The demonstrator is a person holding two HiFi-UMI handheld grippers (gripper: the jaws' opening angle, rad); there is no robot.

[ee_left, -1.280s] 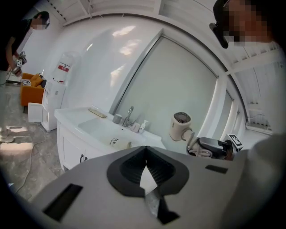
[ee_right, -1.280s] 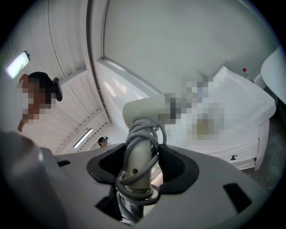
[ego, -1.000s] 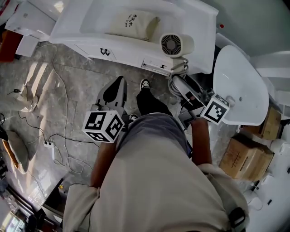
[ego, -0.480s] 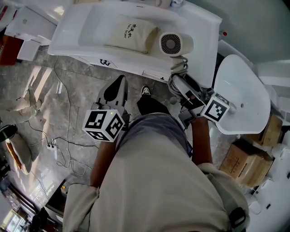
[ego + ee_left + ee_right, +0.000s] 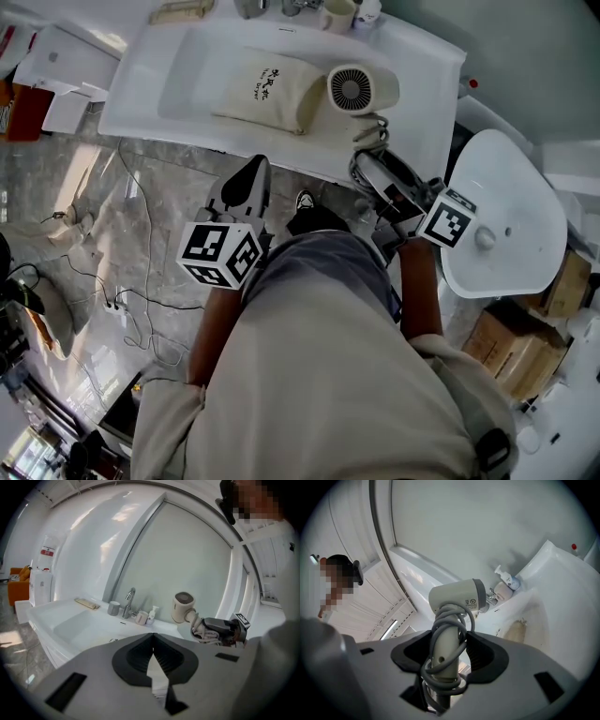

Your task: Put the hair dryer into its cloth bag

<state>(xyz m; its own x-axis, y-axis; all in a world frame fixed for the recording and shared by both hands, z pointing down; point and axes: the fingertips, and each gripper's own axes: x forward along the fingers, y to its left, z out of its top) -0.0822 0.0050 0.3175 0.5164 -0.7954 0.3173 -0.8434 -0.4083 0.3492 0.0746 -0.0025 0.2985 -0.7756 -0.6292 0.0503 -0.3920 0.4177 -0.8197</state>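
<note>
White plastic hair dryer (image 5: 457, 597), cord wound round handle, pinched by right gripper (image 5: 449, 650); left gripper (image 5: 153, 647) pressed together, nothing held; beige cloth bag (image 5: 267, 89) laid in white sink (image 5: 178, 80).

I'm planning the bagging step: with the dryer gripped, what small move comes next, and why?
Probably open the left gripper and reach for the beige cloth bag lying in the white sink: that gripper is shut and empty, while the right gripper clamps the cord-wrapped handle of the cream hair dryer.
</note>
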